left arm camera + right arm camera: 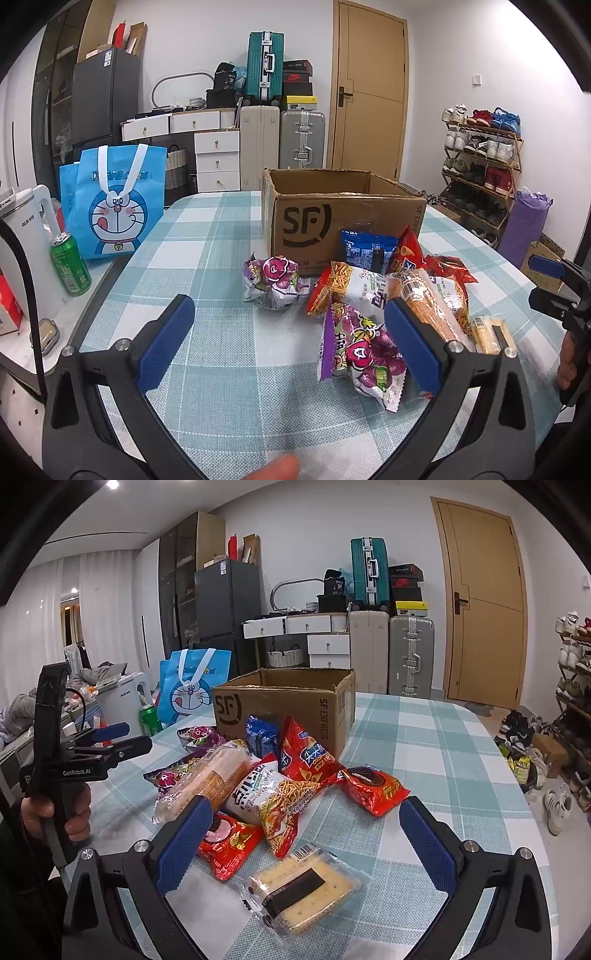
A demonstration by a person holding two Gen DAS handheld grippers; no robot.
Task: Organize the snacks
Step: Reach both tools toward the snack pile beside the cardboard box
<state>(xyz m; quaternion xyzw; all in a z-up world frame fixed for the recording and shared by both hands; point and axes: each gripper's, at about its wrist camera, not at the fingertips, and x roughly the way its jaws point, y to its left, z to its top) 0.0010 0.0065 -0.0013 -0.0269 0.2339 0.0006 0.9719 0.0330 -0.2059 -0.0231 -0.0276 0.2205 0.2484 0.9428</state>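
While box (280, 709) looms, snacks (280, 797) piled, can (70, 264) aside

Black plastic grippers, blue ribbed fingers (184, 843), silver screws ("GenRobot.AI" lettering), bare-skinned hand (55, 814)

Tablecloth (207, 236): teal-and-white check. Cardboard box (343, 225): brown, black SF print. Tote bag (114, 206), far left: bright blue, white handles. Can (70, 264): green. Near snack packet (364, 360): purple. Chip bag (306, 757): red. Gripper pads (181, 843): dark blue.
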